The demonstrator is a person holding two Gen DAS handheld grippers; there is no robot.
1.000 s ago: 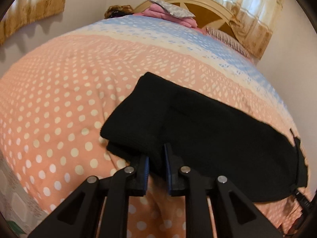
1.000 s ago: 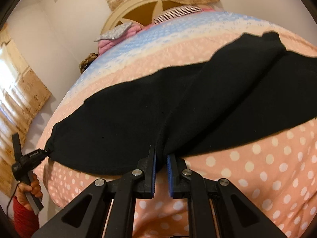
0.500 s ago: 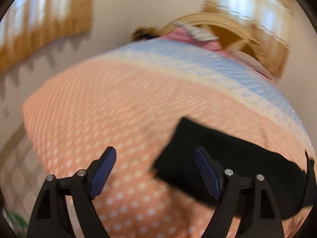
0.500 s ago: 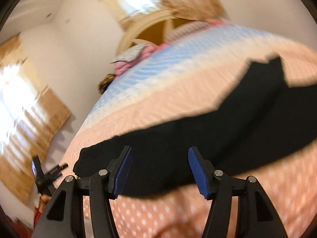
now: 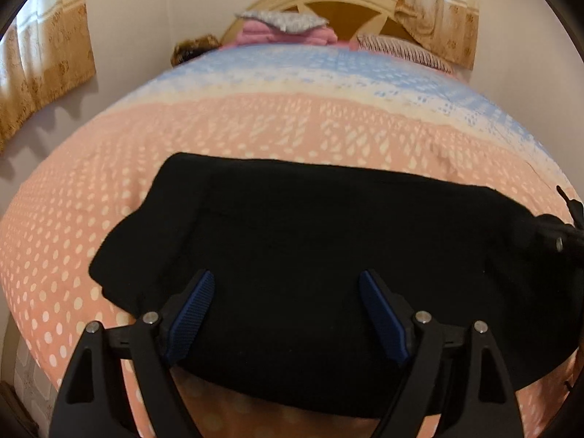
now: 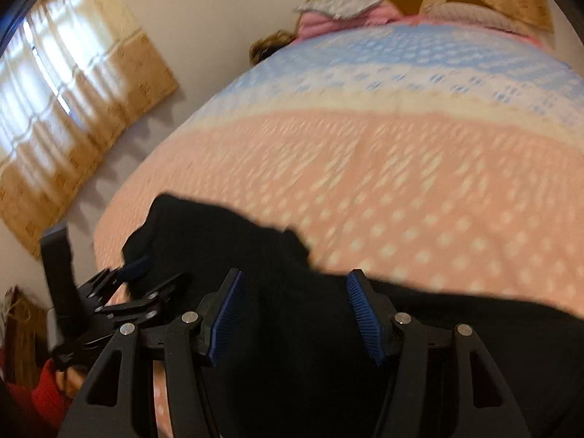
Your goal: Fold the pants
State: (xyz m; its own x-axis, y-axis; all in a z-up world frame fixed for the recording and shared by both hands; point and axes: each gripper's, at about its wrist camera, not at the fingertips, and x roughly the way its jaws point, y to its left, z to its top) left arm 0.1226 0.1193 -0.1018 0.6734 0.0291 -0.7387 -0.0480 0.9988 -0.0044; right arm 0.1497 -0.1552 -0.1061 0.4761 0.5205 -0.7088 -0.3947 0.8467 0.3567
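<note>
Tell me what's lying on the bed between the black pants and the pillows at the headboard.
Nothing: only bare bedspread, peach dotted then blue, separates the pants from the pillows, clearest in the left wrist view.

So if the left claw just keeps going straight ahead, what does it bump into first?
Most likely the black pants, lying flat on the dotted bedspread. The open left claw points down at them, with nothing in between.

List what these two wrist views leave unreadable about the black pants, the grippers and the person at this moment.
- Pants, left wrist view: uniformly dark, so layers and seams are unreadable; near edge is hidden behind the open left gripper.
- Pants, right wrist view: right end cut off by the frame; motion blur smears the outline.
- Right gripper, open: whether its pads touch cloth is unclear.
- Person: only a red sleeve, at the frame corner.
</note>
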